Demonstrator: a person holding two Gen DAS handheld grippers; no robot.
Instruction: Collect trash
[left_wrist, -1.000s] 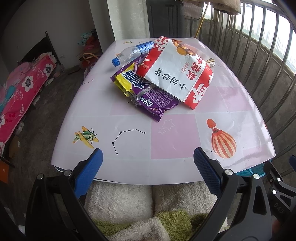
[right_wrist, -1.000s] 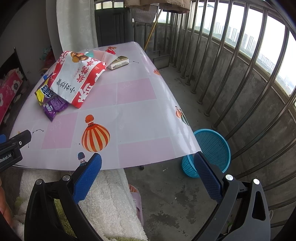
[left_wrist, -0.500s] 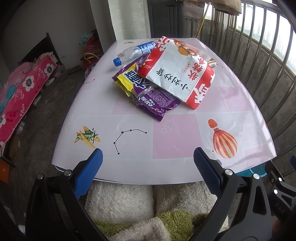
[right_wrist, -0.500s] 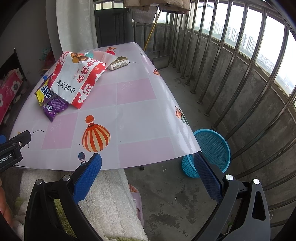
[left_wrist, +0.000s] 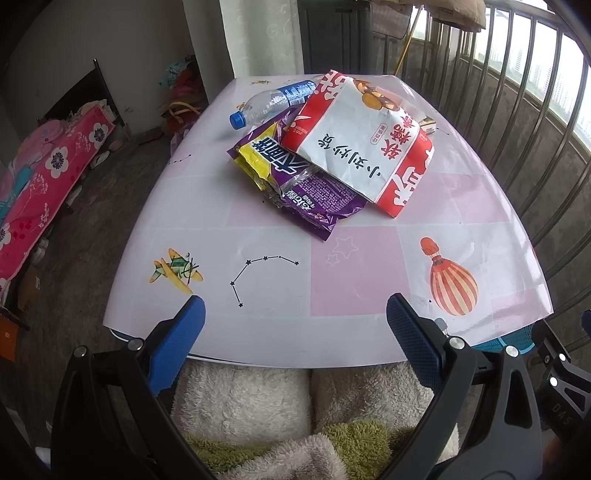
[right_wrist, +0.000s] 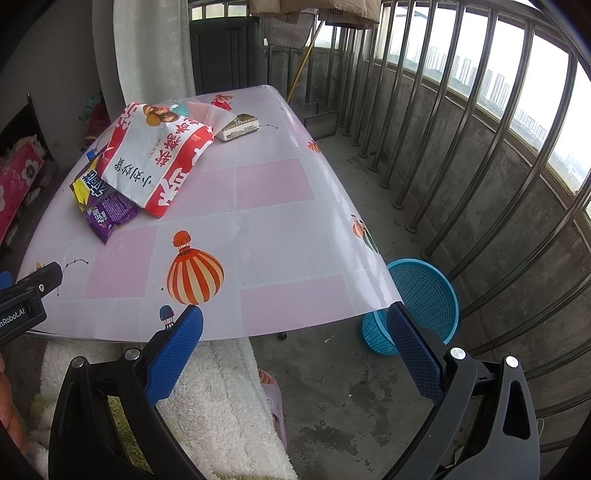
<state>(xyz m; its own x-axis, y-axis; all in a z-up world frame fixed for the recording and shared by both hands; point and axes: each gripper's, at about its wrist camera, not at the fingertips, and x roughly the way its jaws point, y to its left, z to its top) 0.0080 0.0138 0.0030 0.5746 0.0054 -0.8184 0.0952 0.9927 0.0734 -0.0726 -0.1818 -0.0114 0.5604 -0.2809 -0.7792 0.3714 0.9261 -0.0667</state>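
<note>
Left wrist view: left gripper (left_wrist: 291, 325) fingers spread wide, empty, low in frame; table edge slightly nearer than one second ago. Wrapper pile — red-white snack bag (left_wrist: 364, 146), purple wrapper (left_wrist: 314, 199), plastic bottle (left_wrist: 269, 103) — upper centre, untouched.

Right wrist view: right gripper (right_wrist: 295, 332) also wide apart, empty, nearly unmoved. Blue basket (right_wrist: 424, 291) on floor, lower right. Collecting not yet begun.

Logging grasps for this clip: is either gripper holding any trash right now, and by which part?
Nothing is held. The left gripper and right gripper are both open and empty, short of the wrappers on the table.
</note>
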